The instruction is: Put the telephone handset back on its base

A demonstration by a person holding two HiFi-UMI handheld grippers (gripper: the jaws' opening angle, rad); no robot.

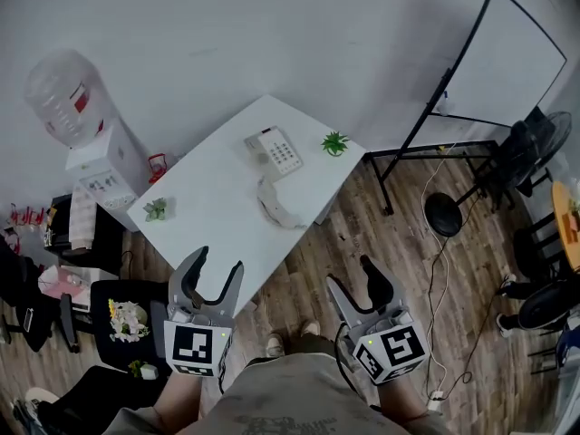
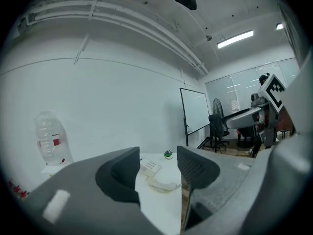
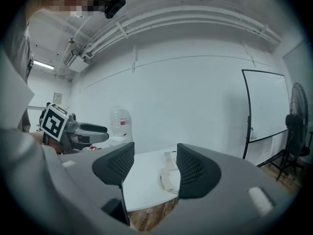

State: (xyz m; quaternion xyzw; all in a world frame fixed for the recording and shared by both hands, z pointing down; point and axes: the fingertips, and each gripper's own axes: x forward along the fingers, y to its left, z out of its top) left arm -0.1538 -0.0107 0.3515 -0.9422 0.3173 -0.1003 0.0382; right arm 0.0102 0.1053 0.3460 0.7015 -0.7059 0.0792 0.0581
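Note:
A white telephone base [image 1: 274,150] with a keypad sits toward the far end of the white table [image 1: 208,216]. Its white handset [image 1: 279,206] lies off the base on the tabletop, nearer the right edge. Through the left gripper view I see the base [image 2: 150,167] and handset [image 2: 164,184] between the jaws, far off. The right gripper view shows the handset [image 3: 168,177] too. My left gripper [image 1: 217,272] and right gripper [image 1: 352,275] are both open and empty, held short of the table's near end.
Two small green plants [image 1: 335,142] [image 1: 156,209] stand on the table. A water dispenser [image 1: 86,130] is at the left, a whiteboard on a stand [image 1: 489,71] and a fan [image 1: 544,134] at the right. Chairs and clutter [image 1: 82,288] crowd the lower left; cables trail on the wood floor [image 1: 435,243].

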